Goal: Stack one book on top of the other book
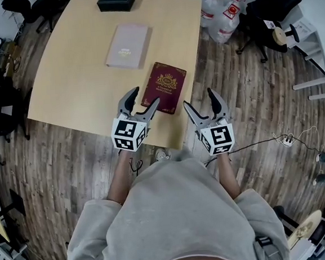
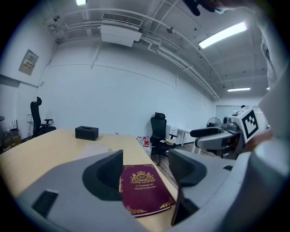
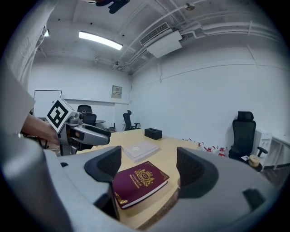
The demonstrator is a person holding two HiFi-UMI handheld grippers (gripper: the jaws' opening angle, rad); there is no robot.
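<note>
Head view: left tool (image 1: 144, 98) and right tool (image 1: 199, 98), both wide open, empty, near the maroon book (image 1: 165, 87); a nudge could slide it off the desk (image 1: 73, 78).

Your nearer book (image 1: 165, 87) is deep maroon, with a gold crest and gold corner ornament on its cover. The farther book (image 1: 127, 45) is pale pinkish grey. The table (image 1: 73, 78) is light blond wood and the box (image 1: 115, 0) is black. Your left gripper (image 1: 144, 98) and right gripper (image 1: 199, 99) are grey, with cubes patterned in black-and-white squares. The floor (image 1: 69, 163) is grey-brown planks.
</note>
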